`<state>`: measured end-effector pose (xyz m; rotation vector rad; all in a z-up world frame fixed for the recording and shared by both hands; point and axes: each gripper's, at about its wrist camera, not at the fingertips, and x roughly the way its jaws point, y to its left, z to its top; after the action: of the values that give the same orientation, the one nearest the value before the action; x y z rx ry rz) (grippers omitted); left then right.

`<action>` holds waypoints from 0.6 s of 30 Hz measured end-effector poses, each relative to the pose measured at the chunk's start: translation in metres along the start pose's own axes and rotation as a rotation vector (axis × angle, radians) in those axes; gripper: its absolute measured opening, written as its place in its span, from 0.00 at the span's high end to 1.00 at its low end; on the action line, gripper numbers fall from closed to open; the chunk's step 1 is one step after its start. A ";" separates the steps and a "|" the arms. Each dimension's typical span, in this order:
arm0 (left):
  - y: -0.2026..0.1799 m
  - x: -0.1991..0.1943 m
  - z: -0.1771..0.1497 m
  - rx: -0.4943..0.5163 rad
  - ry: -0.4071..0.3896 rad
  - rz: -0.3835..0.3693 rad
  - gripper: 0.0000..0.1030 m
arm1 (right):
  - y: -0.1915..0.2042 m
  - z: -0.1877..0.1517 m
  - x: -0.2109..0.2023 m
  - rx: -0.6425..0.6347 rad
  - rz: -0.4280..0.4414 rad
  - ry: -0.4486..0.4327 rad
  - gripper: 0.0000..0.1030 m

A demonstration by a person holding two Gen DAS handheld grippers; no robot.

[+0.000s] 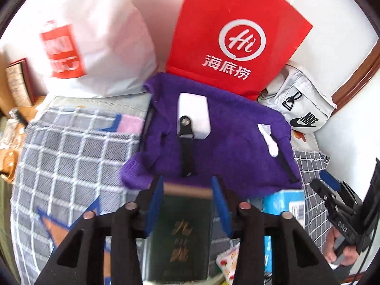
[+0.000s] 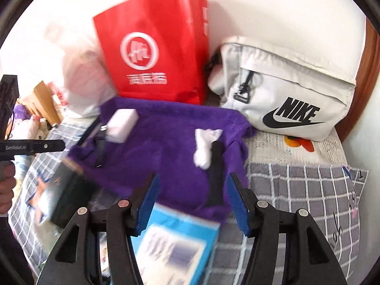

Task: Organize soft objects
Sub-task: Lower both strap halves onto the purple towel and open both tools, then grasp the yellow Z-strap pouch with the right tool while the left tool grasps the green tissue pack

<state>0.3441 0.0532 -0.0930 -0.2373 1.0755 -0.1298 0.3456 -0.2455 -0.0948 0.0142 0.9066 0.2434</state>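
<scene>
purple towel (image 1: 220,147) lies spread on the checked bedspread (image 1: 71,152), its far edge against the foot of a red paper bag (image 1: 237,35) that stands at the wall. it is a deep violet, fuzzy, rumpled at the left corner where a fold sticks out. on it rest a white sponge block (image 1: 194,116) with a black strap (image 1: 186,152) running toward the camera, and a small white wad (image 1: 268,140) beside a second black strap (image 2: 215,173). a white plastic bag (image 1: 95,47) with a red label sits left of the red bag; a pale grey nike pouch (image 2: 285,99) sits to its right. near the towel's near edge lie a dark green book (image 1: 180,237) and a light blue booklet (image 2: 180,242).

left gripper (image 1: 187,187) hovers over the green book, jaws moderately apart, nothing pressed between the blue pads. right gripper (image 2: 192,190) hangs above the towel's near edge and the blue booklet, jaws wider, clamping nothing.
</scene>
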 end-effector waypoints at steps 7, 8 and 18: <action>0.021 -0.046 -0.053 0.009 -0.037 0.013 0.59 | 0.050 -0.047 -0.033 -0.035 0.044 0.018 0.44; 0.023 -0.050 -0.059 0.003 -0.040 0.016 0.58 | 0.054 -0.053 -0.037 -0.033 0.057 0.024 0.43; 0.055 -0.060 -0.121 -0.071 -0.048 -0.032 0.57 | 0.118 -0.136 -0.058 -0.094 0.195 0.117 0.36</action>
<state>0.2080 0.1042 -0.1105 -0.3204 1.0303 -0.1138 0.1813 -0.1557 -0.1207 0.0015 1.0107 0.4715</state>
